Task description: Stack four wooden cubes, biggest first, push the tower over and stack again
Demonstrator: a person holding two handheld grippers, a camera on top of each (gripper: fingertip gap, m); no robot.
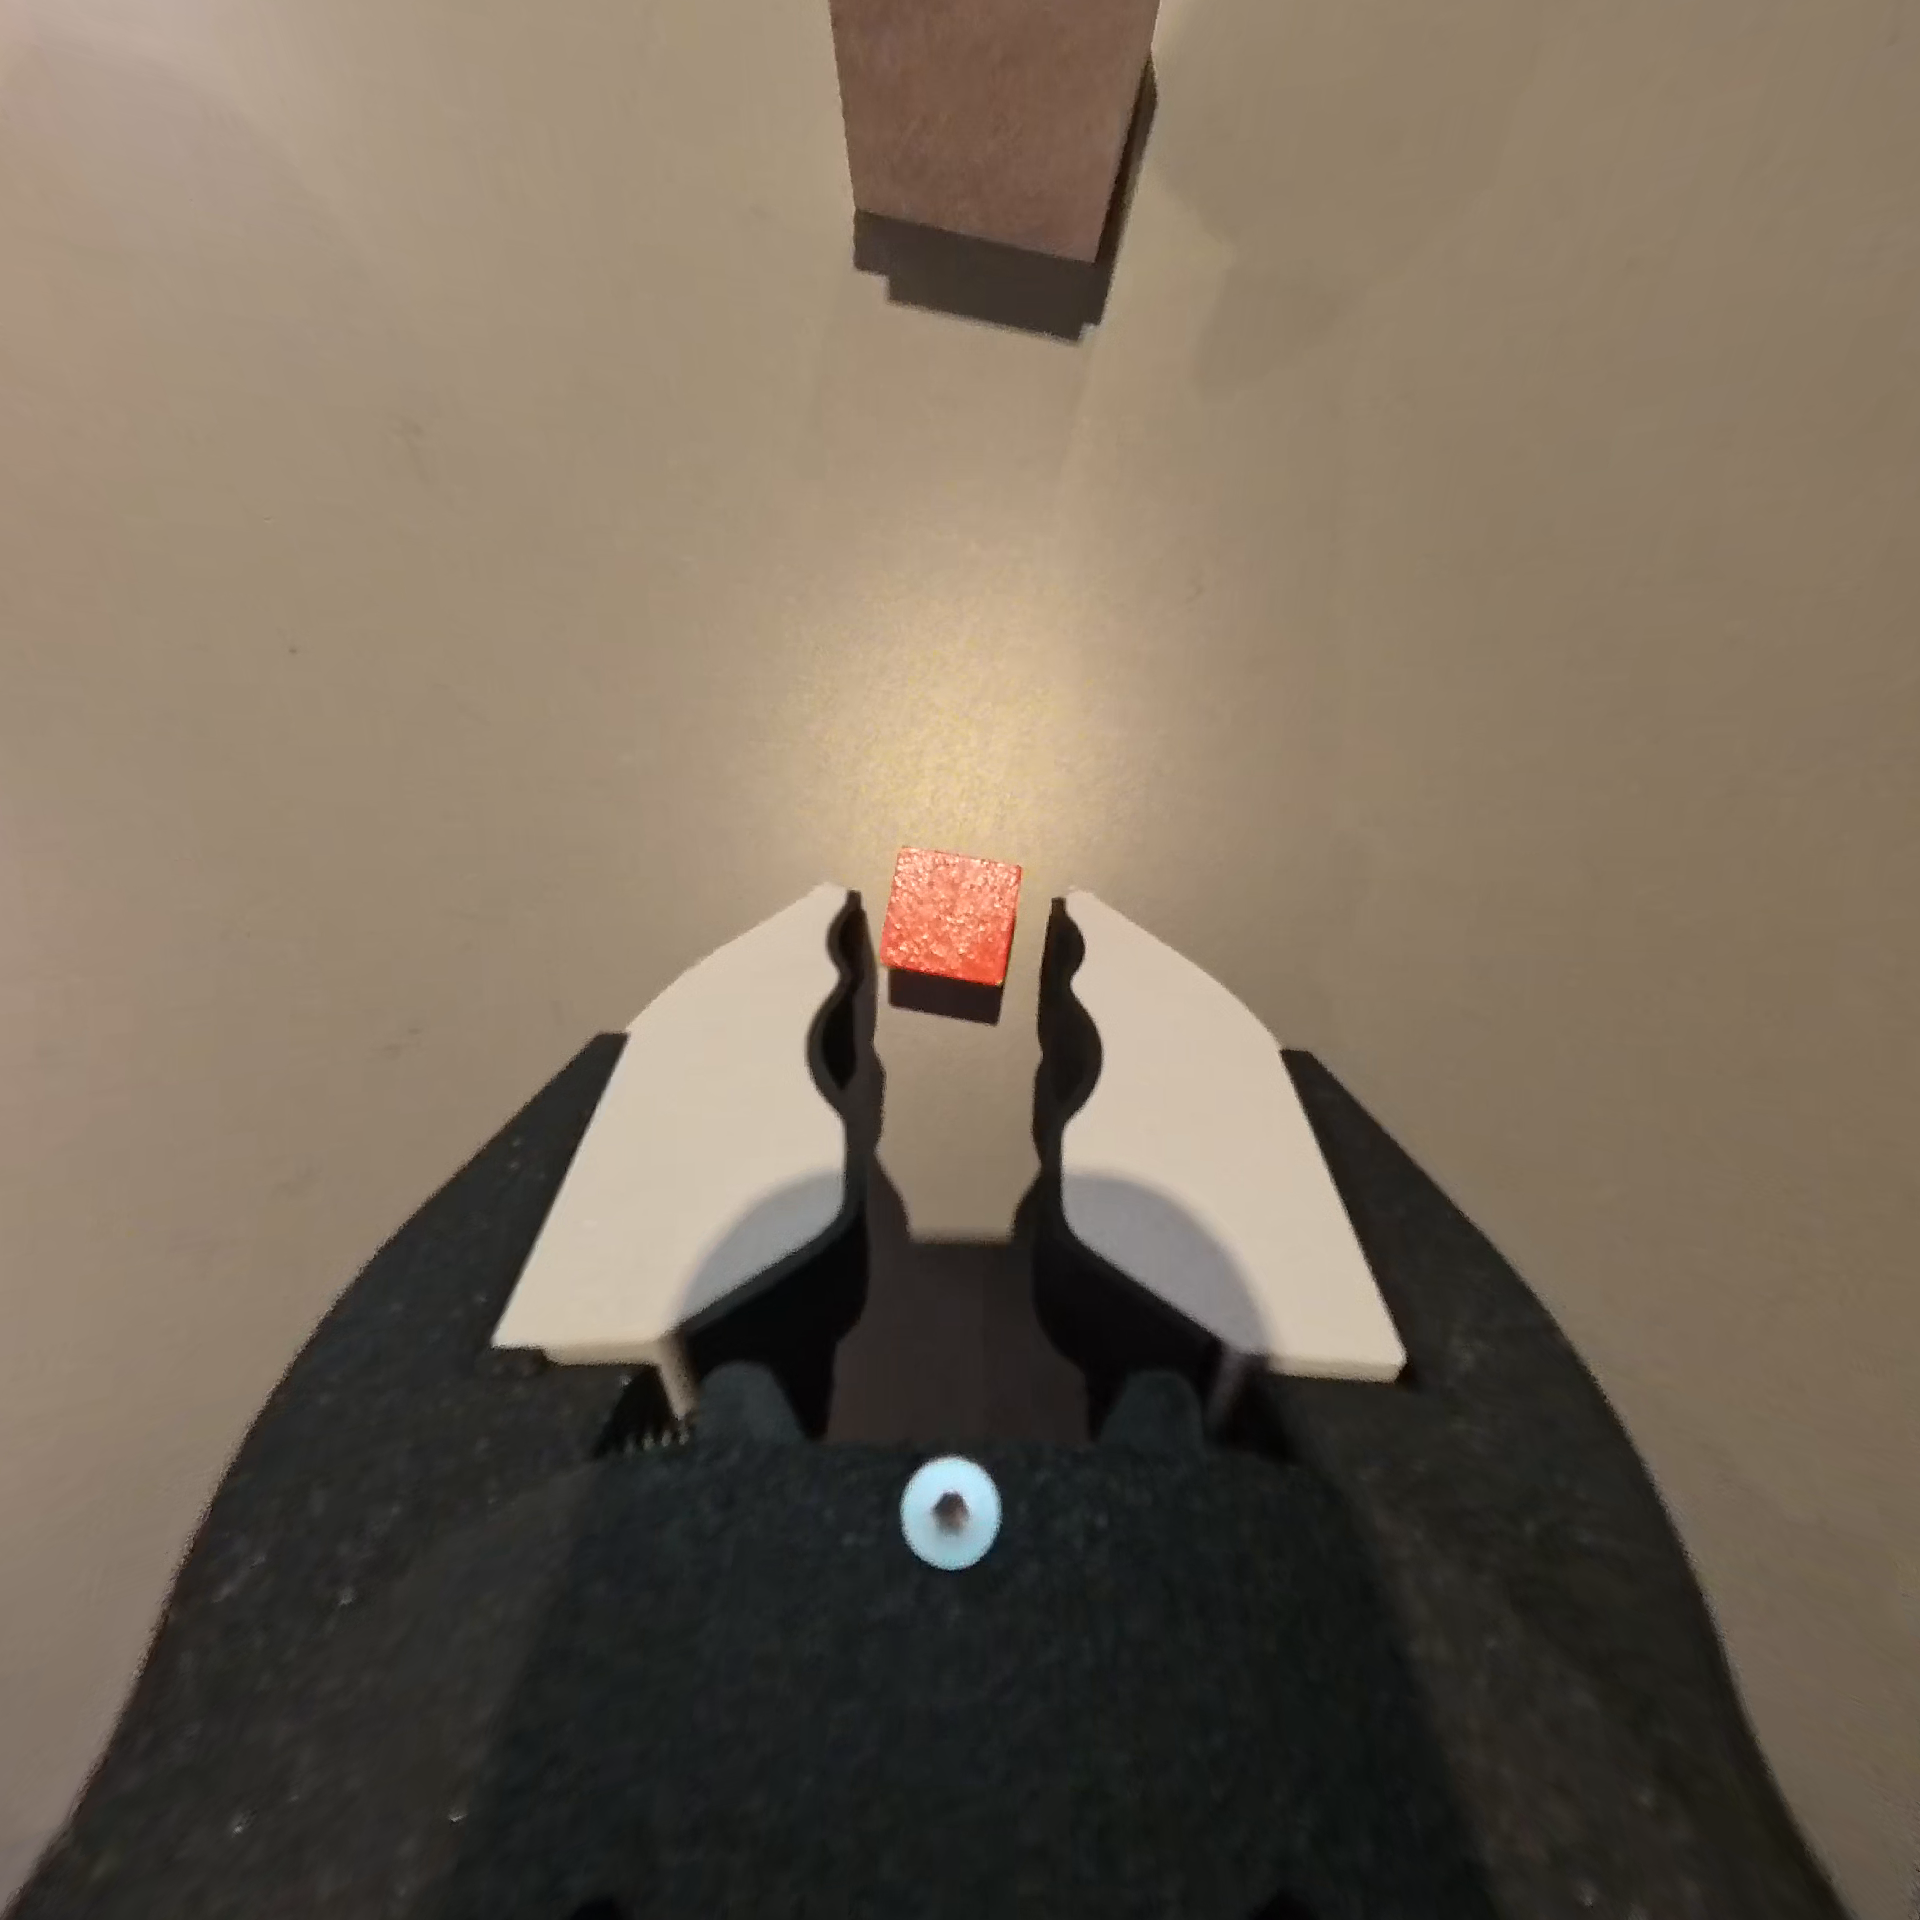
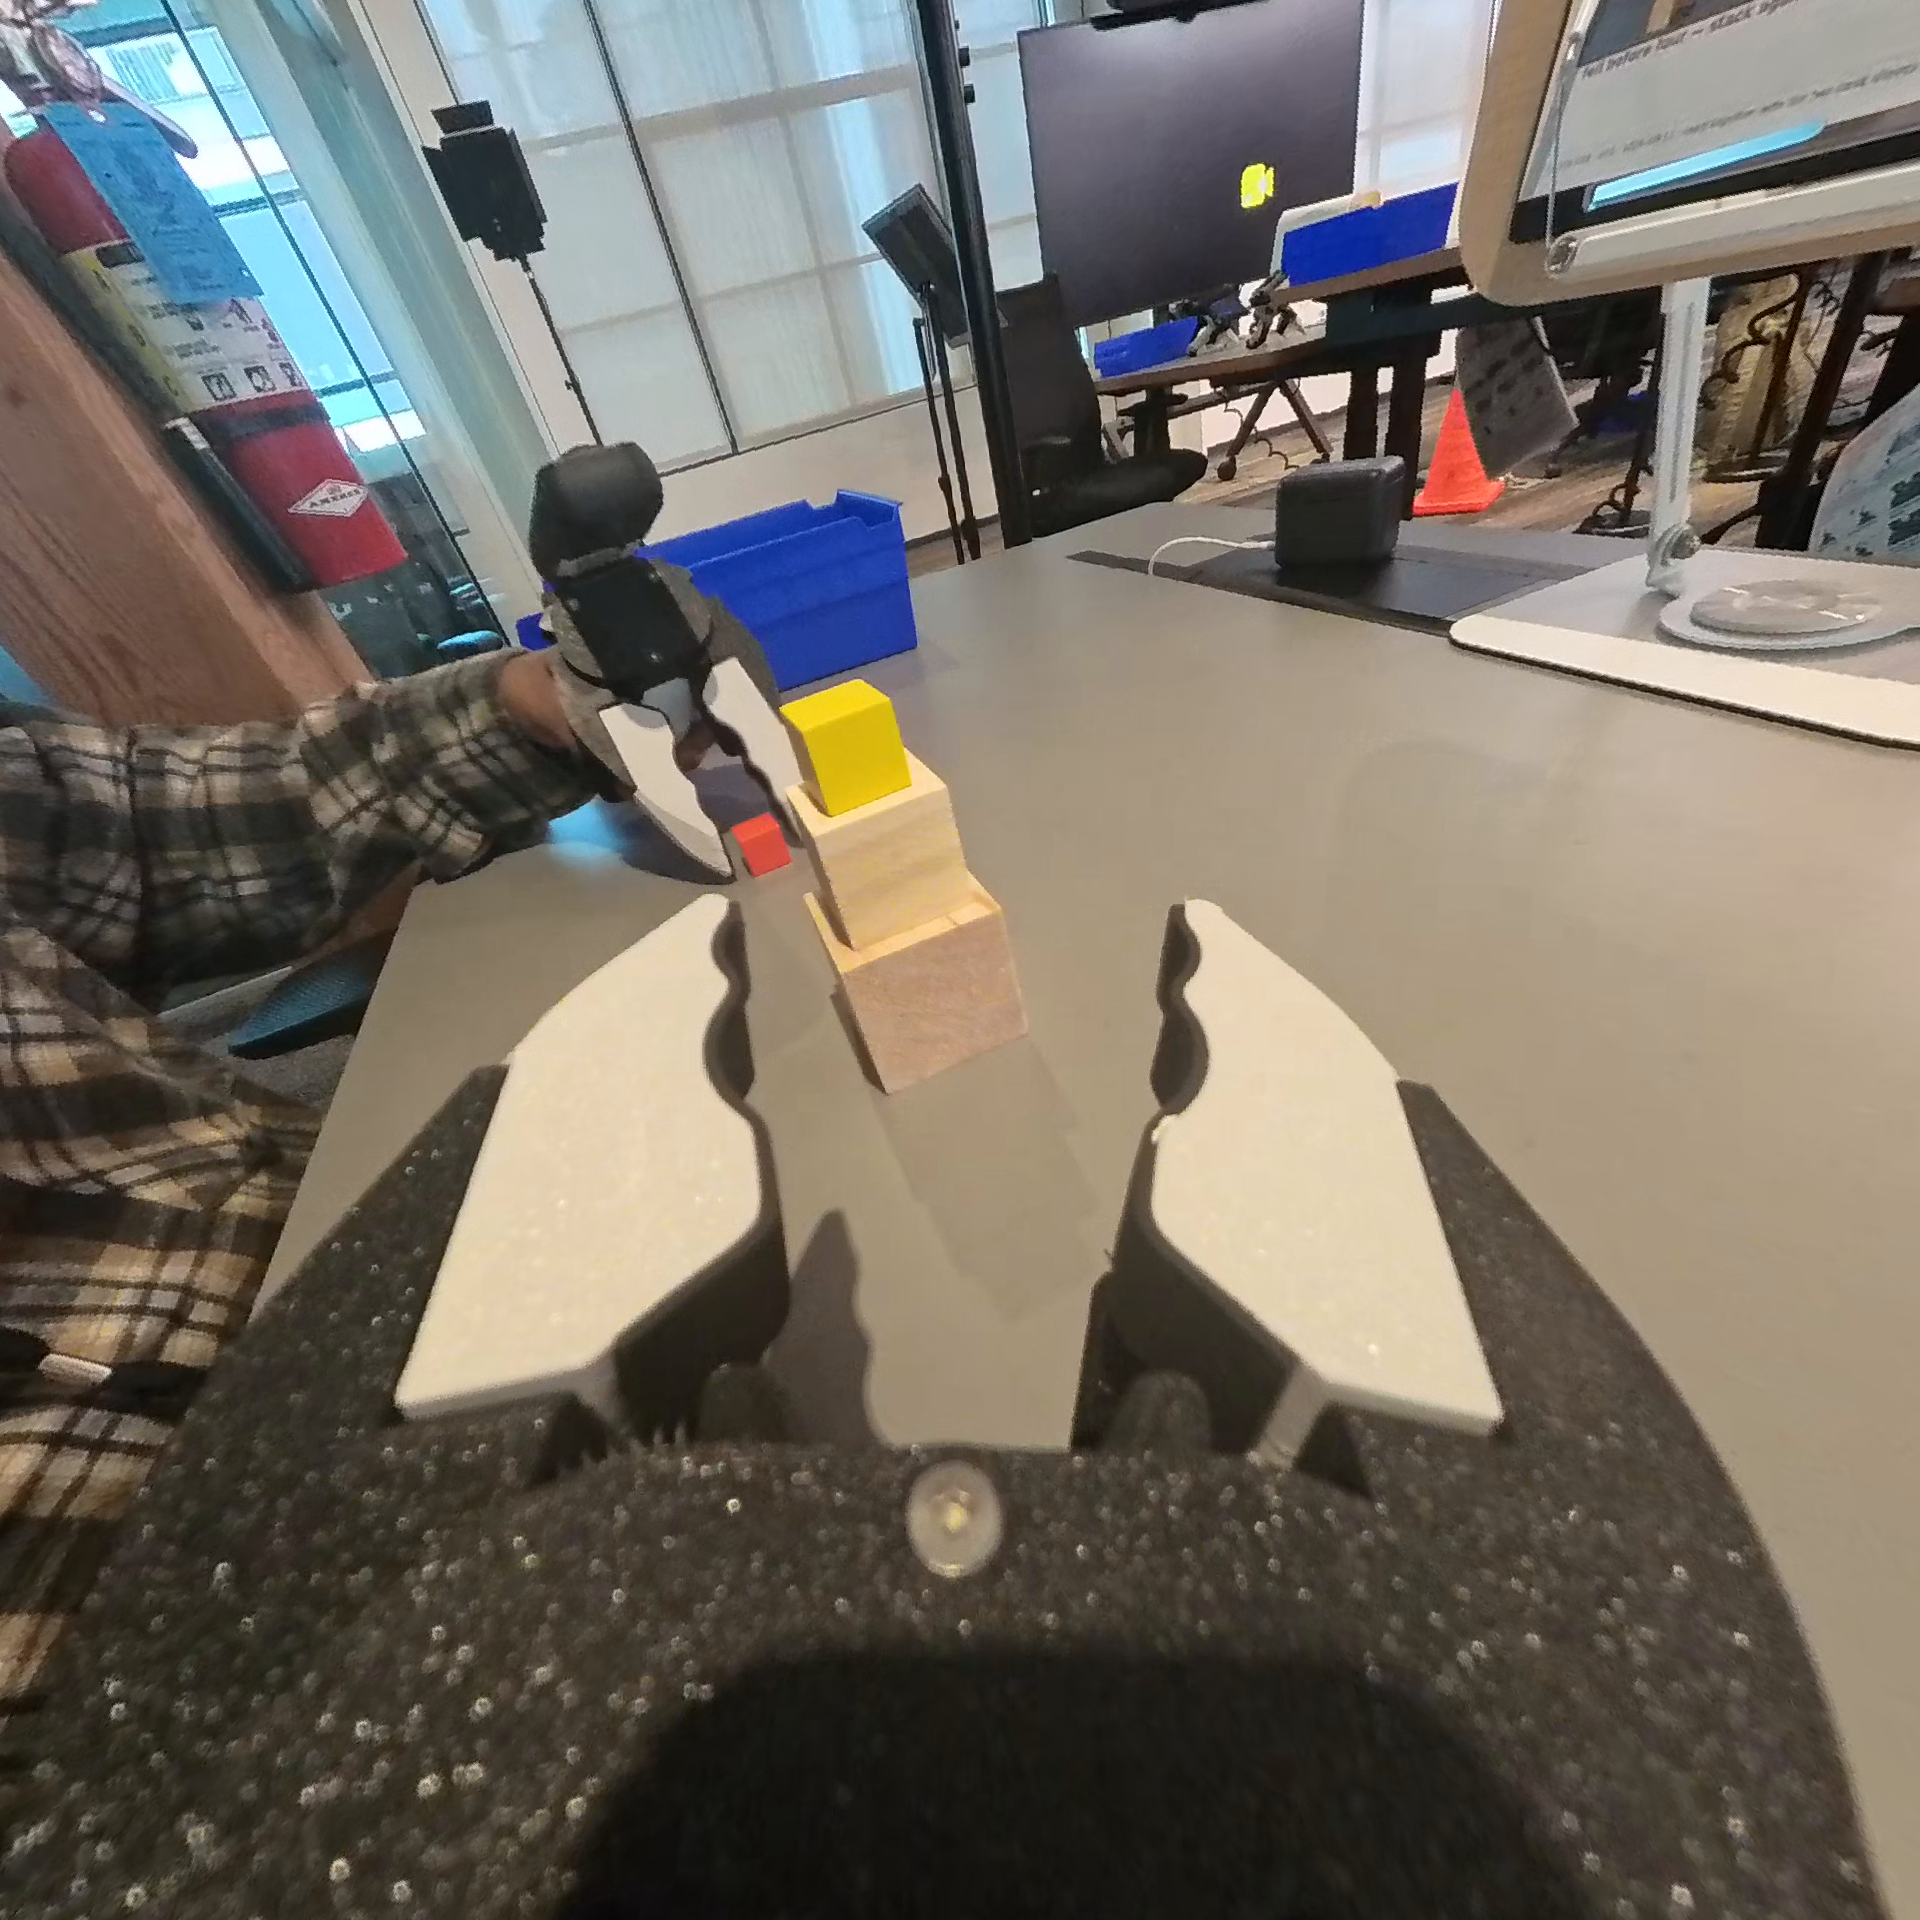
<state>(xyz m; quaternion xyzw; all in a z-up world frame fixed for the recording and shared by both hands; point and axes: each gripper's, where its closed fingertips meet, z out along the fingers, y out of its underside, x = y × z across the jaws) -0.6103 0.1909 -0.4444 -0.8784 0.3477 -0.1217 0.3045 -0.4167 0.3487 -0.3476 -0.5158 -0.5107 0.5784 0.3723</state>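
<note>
The small red wooden cube [image 1: 948, 928] sits flat on the grey table [image 2: 1351, 883], between the parted fingertips of the left gripper [image 1: 953, 914], untouched by either. Just beside it rises a three-cube tower: large pale wooden cube [image 2: 935, 1003], medium pale cube [image 2: 883, 847], yellow cube [image 2: 844, 746] on top, each slightly twisted. The table's left edge lies close; open tabletop lies to the right. The left gripper points steeply down. The right gripper [image 2: 956, 920] hovers low before the tower, wide open, empty.

Bare wood cubes [image 2: 935, 997]; painted red cube [image 1: 948, 928]; matt table [image 2: 1351, 935].
</note>
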